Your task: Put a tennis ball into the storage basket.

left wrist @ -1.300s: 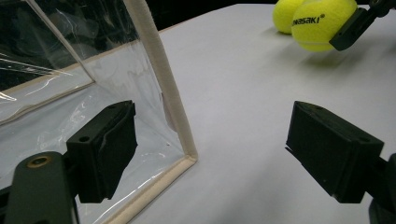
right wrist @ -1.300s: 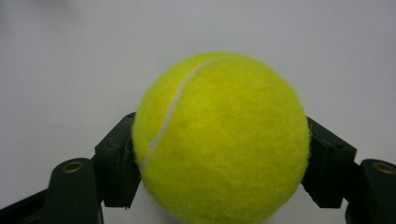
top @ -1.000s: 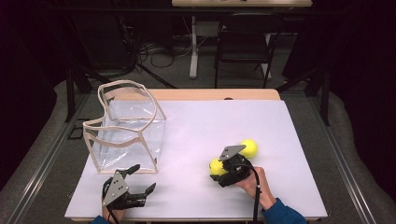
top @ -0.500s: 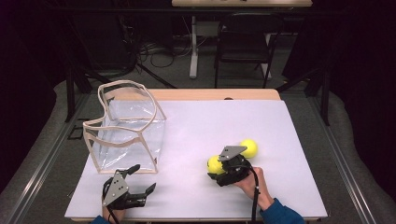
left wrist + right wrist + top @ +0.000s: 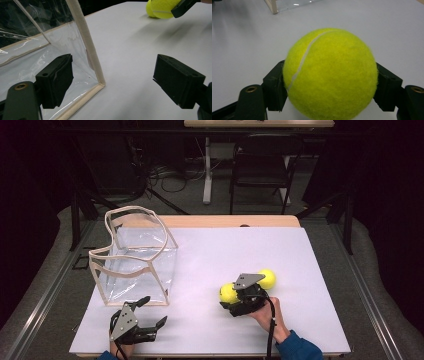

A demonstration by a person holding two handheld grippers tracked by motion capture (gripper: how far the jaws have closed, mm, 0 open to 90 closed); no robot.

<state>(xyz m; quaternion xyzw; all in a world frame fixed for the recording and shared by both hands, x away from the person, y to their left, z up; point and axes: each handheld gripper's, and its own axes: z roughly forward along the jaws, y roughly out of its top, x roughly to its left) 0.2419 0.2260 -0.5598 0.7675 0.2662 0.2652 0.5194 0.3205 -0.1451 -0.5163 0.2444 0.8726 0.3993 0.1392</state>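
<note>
Since the earlier frames the right gripper (image 5: 231,301) has slid a little toward the table's 9 o'clock, carrying its tennis ball (image 5: 228,293) away from the second tennis ball (image 5: 266,279), so the gap between the two balls has widened slightly. The left gripper (image 5: 152,312) has not shifted.

In the right gripper view both pads press the flanks of the held tennis ball (image 5: 329,75) at about 3 and 9 o'clock, across its widest part, so the jaws are closed on it. The ball sits low, at or just above the white table cover (image 5: 210,250); whether it touches, I cannot tell.

The left gripper (image 5: 112,80) stands wide open and holds nothing, its jaws straddling the near corner of the clear bag (image 5: 85,55), which stands open-topped at the table's 10 o'clock, with cream trimmed edges.

The ball should handle as light, with a fuzzy felt that grips well and a springy shell that gives a little under pressure; a hold across the middle, as here, looks secure. The bag looks thin and floppy, best taken by its stiffer trim.
</note>
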